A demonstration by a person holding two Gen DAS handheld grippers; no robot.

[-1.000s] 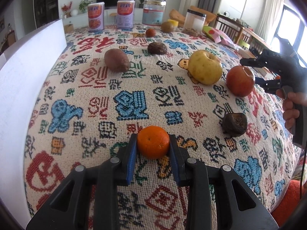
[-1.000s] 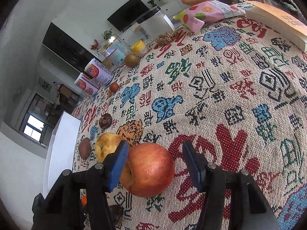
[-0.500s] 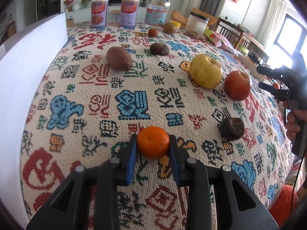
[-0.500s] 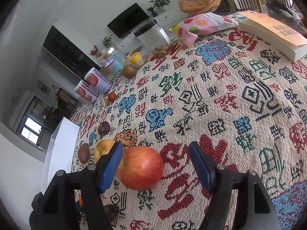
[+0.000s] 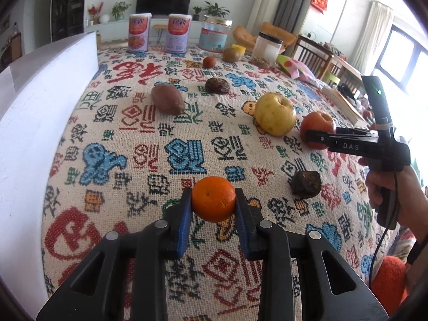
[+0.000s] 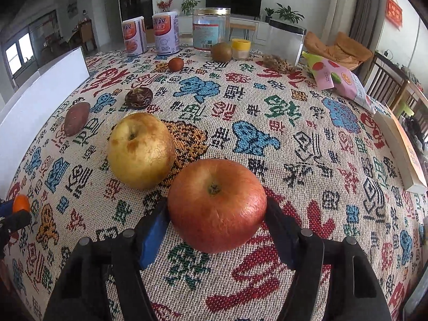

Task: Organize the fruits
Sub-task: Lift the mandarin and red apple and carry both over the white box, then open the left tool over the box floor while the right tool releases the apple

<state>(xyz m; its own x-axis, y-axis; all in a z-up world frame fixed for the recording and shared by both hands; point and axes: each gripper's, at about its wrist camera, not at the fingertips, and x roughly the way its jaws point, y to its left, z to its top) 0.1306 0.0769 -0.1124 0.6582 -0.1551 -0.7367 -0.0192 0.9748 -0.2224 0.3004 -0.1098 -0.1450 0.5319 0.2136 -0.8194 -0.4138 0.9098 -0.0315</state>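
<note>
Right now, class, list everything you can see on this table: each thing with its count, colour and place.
orange: 1, orange, near edge, between left pads
red apple: 1, red, between right gripper's closing jaws
yellow apple: 1, yellow, beside red apple
sweet potato: 1, brown, mid-table
tins: 2, purple-white, far edge
jars: 2, clear, far edge
snack bag: 1, pink, right
tablecloth: 1, patterned
left gripper: black, blue pads
right gripper: black
hand: 1, on right gripper's handle

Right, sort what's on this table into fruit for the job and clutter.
Job: small orange mandarin, round red apple, yellow apple, wrinkled dark fruits.
Clutter: purple tins, clear jars, pink snack bag, book.
</note>
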